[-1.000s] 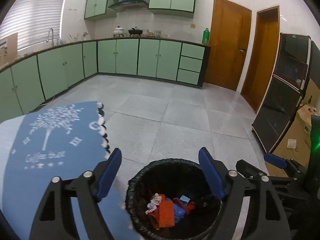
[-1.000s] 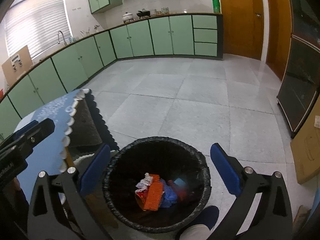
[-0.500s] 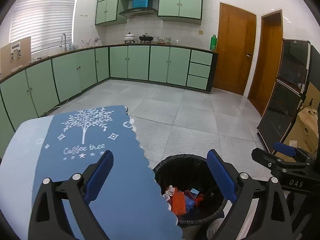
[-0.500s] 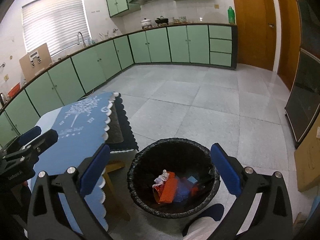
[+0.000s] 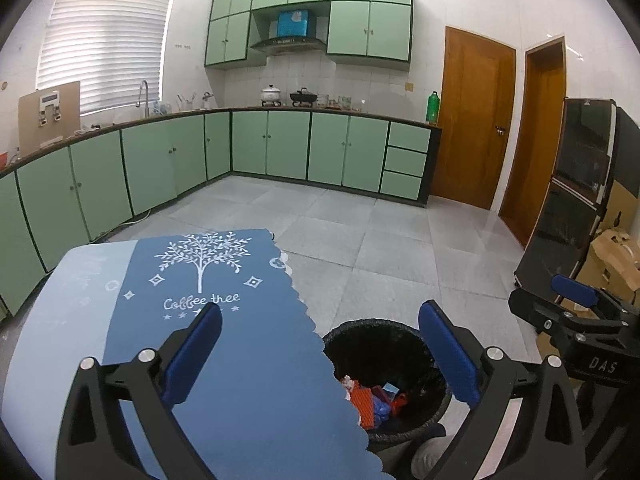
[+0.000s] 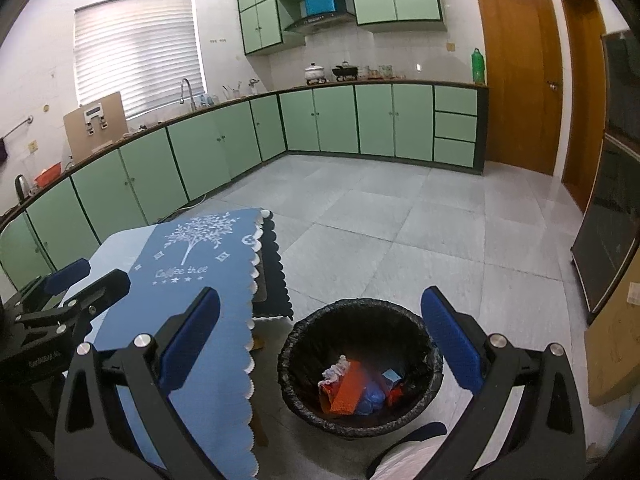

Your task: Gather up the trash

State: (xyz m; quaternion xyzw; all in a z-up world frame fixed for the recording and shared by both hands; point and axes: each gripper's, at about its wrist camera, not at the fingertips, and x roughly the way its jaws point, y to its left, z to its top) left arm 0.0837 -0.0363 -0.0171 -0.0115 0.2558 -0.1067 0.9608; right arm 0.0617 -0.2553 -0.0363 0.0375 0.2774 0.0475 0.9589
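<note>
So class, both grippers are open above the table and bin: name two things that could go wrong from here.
1. The tablecloth hangs past the table edge, right beside the bin; a low-swinging right gripper could snag it.
2. The left gripper sits close to the right one, so the two might collide.

I am holding the left gripper [image 5: 320, 354] level and pointing forward, its blue-padded jaws standing wide apart with nothing between them; I am holding the right gripper [image 6: 320, 342] the same way, jaws spread wide and gripping nothing; the two are sitting side by side, each showing at the edge of the other's view.
</note>
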